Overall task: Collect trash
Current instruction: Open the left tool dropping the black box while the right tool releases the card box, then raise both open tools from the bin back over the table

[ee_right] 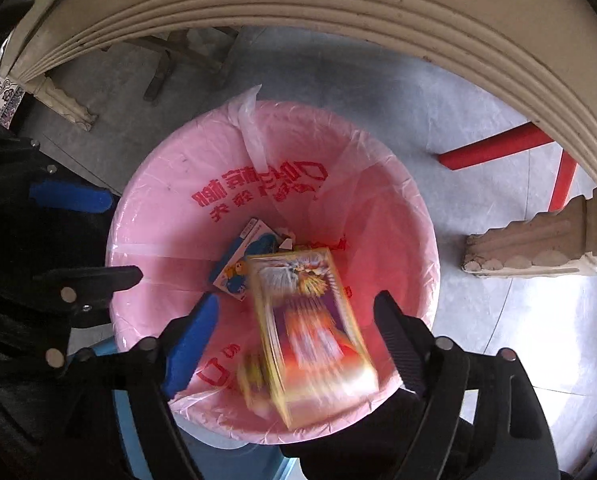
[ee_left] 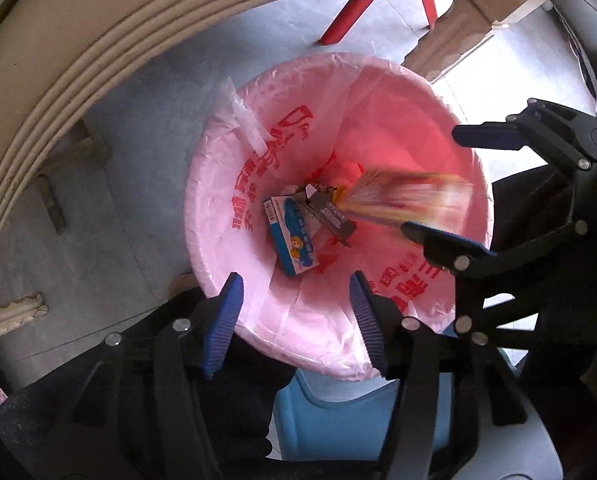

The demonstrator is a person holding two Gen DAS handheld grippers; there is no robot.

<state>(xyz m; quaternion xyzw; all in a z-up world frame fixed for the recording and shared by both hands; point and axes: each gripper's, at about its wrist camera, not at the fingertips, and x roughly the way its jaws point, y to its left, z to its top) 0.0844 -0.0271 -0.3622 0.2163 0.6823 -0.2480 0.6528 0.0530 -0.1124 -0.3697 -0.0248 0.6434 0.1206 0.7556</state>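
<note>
A bin lined with a pink bag (ee_left: 202,208) (ee_right: 138,216) printed in red stands below both grippers. At its bottom lies a blue and white carton (ee_left: 294,240) (ee_right: 234,268) with some small scraps. A colourful yellow-edged box (ee_right: 314,332), motion-blurred, hangs over the bin between the spread fingers of my right gripper (ee_right: 296,344); a clear gap shows at the left pad. In the left wrist view the box (ee_left: 410,196) is a streak beside the right gripper (ee_left: 430,180). My left gripper (ee_left: 296,320) (ee_right: 124,236) is open and empty over the bin's near rim.
A cream table edge (ee_left: 98,40) (ee_right: 378,4) curves over the scene, with carved legs (ee_right: 530,240) on the grey floor. Red stool legs (ee_left: 354,12) (ee_right: 494,148) stand beyond the bin. A light blue object (ee_left: 338,412) lies under the bin's near side.
</note>
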